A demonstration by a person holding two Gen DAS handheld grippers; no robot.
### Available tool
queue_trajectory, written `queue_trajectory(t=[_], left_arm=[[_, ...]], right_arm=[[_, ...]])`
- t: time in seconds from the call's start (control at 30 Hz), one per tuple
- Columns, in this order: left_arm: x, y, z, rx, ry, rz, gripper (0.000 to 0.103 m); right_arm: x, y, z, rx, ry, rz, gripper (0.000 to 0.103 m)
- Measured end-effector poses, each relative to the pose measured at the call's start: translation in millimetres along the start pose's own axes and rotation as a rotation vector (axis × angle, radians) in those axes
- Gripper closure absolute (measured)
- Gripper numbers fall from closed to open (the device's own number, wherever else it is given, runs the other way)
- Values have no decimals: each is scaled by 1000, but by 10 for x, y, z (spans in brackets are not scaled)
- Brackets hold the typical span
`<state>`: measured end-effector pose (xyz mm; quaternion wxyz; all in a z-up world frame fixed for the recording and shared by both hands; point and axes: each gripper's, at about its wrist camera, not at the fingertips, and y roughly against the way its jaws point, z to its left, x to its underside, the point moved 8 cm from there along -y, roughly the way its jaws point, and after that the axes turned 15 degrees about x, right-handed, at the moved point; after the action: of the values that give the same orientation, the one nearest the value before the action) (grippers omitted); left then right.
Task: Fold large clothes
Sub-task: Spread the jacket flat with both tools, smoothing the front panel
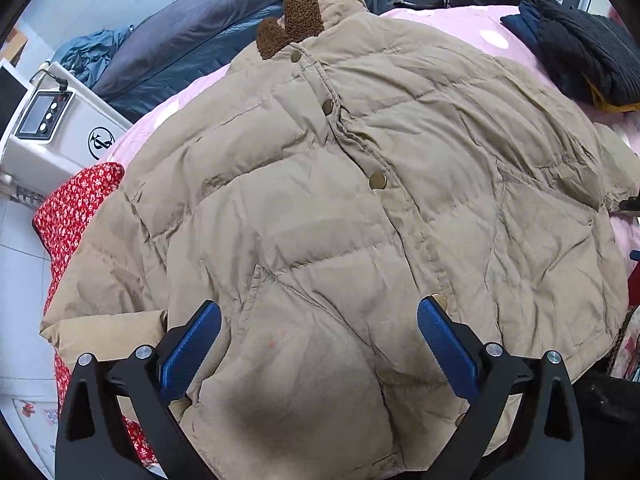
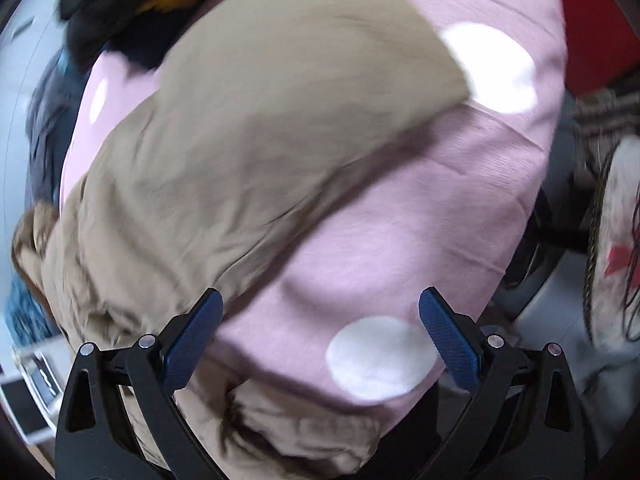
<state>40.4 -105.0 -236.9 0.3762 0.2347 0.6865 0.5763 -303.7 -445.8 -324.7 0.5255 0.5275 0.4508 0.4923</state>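
Observation:
A beige puffer jacket (image 1: 340, 200) with brass snaps and a brown fleece collar (image 1: 294, 12) lies front-up on a pink sheet with white dots (image 1: 460, 24). My left gripper (image 1: 319, 334) is open and empty, hovering over the jacket's lower front near the hem. In the right wrist view, the jacket's sleeve (image 2: 248, 128) stretches out across the pink sheet (image 2: 420, 220). My right gripper (image 2: 320, 320) is open and empty above the sheet, just beside the sleeve. That view is blurred.
A red floral cloth (image 1: 68, 216) lies at the left under the jacket. Dark knitted clothes (image 1: 580, 52) are piled at the back right. A dark blue duvet (image 1: 192, 40) lies behind. A white machine (image 1: 48, 132) stands at the left.

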Motion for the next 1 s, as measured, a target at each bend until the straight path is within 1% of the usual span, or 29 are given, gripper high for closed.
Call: queue_trajectory(t=[0.17,0.3,0.4,0.5,0.6,0.67,0.7,0.73,0.77,0.8,0.83,0.93,0.97,1.0], left_arm=[[35,-56,-11,-14,-9,20,6],[80,-83,32,-19,9,28,6],[128,-87,99,-19,39,32,6],[173,-91,167,-12,75,35,6],[185,-102,184,-9,87,38,6],[186,-108,179,-8,88,39,6],[184,-109,169,-7,85,39,6],[184,-109,165,-7,83,38,6],[183,-111,158,-6,81,38,6],[186,-112,154,-5,80,39,6],[189,-116,151,-5,79,41,6],[189,-120,154,-5,81,41,6],[189,-119,153,-3,81,40,6],[189,-118,156,-2,82,39,6]], right_arm=[[-312,-16,-250,-56,-93,-68,6],[-533,-76,-375,-84,-158,-83,6],[-682,-74,-496,-126,-226,-106,6],[-825,-85,-537,-138,-241,-111,6],[-956,-82,-541,-132,-199,-116,6],[-983,-81,-549,-124,-176,-118,10],[-996,-81,-476,-126,-166,-122,17],[-1010,-66,-422,-135,-151,-125,26],[-1017,-63,-348,-147,-137,-123,33],[-1018,-104,-201,-164,-129,-118,47],[-1016,-86,-159,-177,-123,-110,54],[-963,-5,-45,-165,-93,-126,68],[-959,34,-4,-155,-76,-137,69],[-948,85,4,-146,-62,-149,73]])
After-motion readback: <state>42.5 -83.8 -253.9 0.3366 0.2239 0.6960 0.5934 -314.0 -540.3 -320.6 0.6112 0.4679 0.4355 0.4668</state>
